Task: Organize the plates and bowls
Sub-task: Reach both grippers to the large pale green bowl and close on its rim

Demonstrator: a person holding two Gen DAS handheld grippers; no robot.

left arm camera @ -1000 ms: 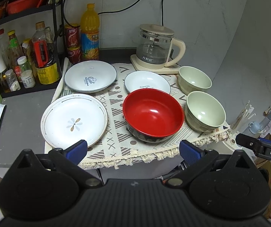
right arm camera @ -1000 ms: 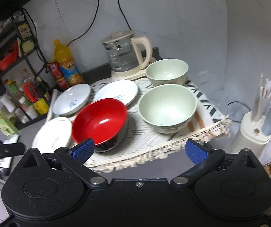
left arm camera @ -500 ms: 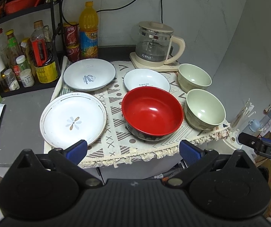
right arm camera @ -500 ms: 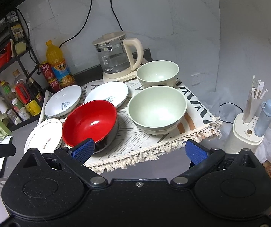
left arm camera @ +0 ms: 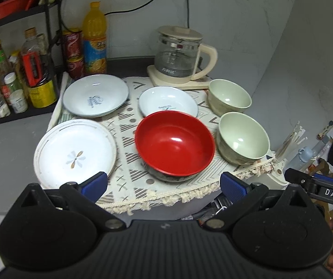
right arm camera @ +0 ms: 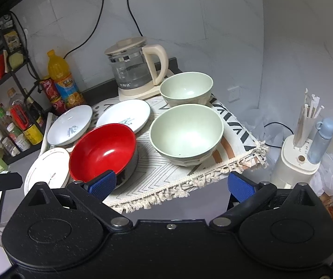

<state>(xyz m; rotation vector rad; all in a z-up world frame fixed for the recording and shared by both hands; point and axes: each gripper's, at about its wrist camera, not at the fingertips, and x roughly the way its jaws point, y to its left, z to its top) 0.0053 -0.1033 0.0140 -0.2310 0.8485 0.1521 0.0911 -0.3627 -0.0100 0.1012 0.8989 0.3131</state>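
Observation:
On a patterned cloth [left arm camera: 129, 125] lie a red bowl [left arm camera: 174, 143], two pale green bowls, near [left arm camera: 243, 137] and far [left arm camera: 229, 96], a flat white flower plate [left arm camera: 74, 153] and two deeper white plates, left [left arm camera: 95, 95] and middle [left arm camera: 167, 102]. My left gripper [left arm camera: 164, 184] is open and empty, in front of the cloth's fringe before the red bowl. My right gripper [right arm camera: 171, 184] is open and empty, short of the near green bowl [right arm camera: 186, 134] and the red bowl [right arm camera: 103, 151].
A glass kettle [left arm camera: 180, 58] stands at the back. An orange drink bottle [left arm camera: 95, 39], red cans and a rack of bottles [left arm camera: 15, 76] are at the left. A white appliance with straws [right arm camera: 299, 160] stands right of the table.
Both grippers have moved slightly; the dishes appear a little nearer in the left view and shifted left in the right view. No dish has moved.

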